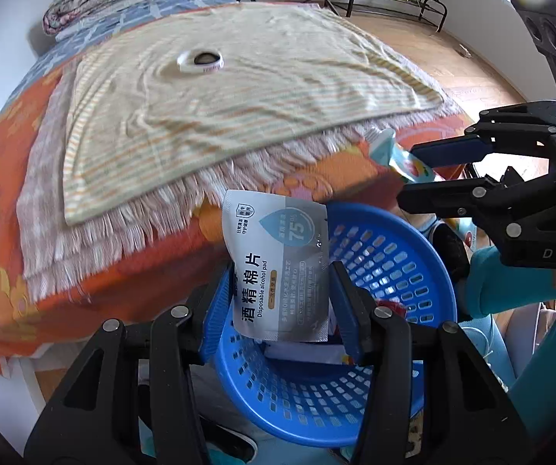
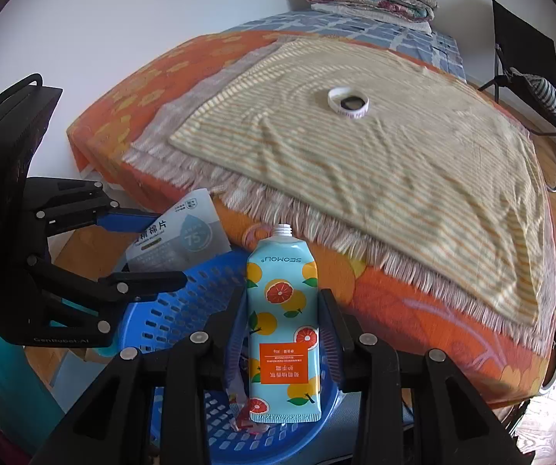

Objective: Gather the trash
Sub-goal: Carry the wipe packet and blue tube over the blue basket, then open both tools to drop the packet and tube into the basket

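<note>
Mid-deposit, by the look of it: both pieces of trash held over the blue basket and neither yet dropped. Left gripper closed on the alcohol pad sachet, pinched at its lower half between the blue pads, sachet upright with its bottom edge inside the basket's rim. Right gripper clamped on the hand cream tube, capless neck pointing away toward the bed, crimped end low over the basket. Next move, judged from the task: open each pair of fingers so sachet and tube fall in, checking first that both hang inside the rim and not over its edge (the basket sits tilted beside the bed, so a drop near the lip could bounce out). Then back to the bed for the white ring-shaped lid, lying alone on the striped towel well apart from both grippers. From the left wrist: some red-and-white scraps already in the basket, partly hidden behind the sachet, and only the tube's neck end in the right gripper. From the right wrist: the tube's full printed face, and the sachet seen side-on in the left gripper.
</note>
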`<state>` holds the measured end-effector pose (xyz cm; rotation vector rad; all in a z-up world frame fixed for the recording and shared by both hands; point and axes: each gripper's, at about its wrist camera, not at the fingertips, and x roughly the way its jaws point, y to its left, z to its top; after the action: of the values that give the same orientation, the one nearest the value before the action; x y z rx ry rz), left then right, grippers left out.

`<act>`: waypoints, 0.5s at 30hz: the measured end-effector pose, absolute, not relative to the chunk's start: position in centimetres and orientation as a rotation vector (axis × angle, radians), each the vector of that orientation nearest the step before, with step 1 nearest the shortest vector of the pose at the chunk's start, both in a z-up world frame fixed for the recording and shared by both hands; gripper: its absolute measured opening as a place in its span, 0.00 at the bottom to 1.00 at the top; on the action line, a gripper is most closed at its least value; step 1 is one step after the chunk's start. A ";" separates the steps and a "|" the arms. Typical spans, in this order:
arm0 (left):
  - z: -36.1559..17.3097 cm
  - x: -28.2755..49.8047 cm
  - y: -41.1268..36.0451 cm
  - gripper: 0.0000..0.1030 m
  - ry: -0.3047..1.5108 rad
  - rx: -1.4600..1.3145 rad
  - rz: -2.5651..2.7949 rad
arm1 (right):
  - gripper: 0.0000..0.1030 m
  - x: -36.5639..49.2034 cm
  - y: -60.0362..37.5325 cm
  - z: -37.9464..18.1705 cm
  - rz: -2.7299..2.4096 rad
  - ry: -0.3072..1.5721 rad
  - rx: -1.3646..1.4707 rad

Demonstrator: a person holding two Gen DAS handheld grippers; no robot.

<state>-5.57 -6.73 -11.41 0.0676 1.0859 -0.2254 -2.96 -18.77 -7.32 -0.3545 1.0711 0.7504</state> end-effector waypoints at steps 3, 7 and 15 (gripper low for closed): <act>-12.3 -6.0 -6.9 0.49 1.109 0.059 -0.229 | 0.36 -3.5 -19.1 -8.1 0.752 1.090 -0.349; -13.1 -6.5 -7.3 0.49 1.125 0.062 -0.235 | 0.36 -4.2 -19.2 -9.2 0.754 1.113 -0.353; -14.2 -7.3 -7.8 0.51 1.160 0.067 -0.252 | 0.36 -5.2 -19.8 -10.9 0.754 1.148 -0.346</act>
<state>-7.25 -7.82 -14.22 0.0673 1.1597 -0.2523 -5.25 -19.82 -10.86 -0.3460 1.1481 0.7537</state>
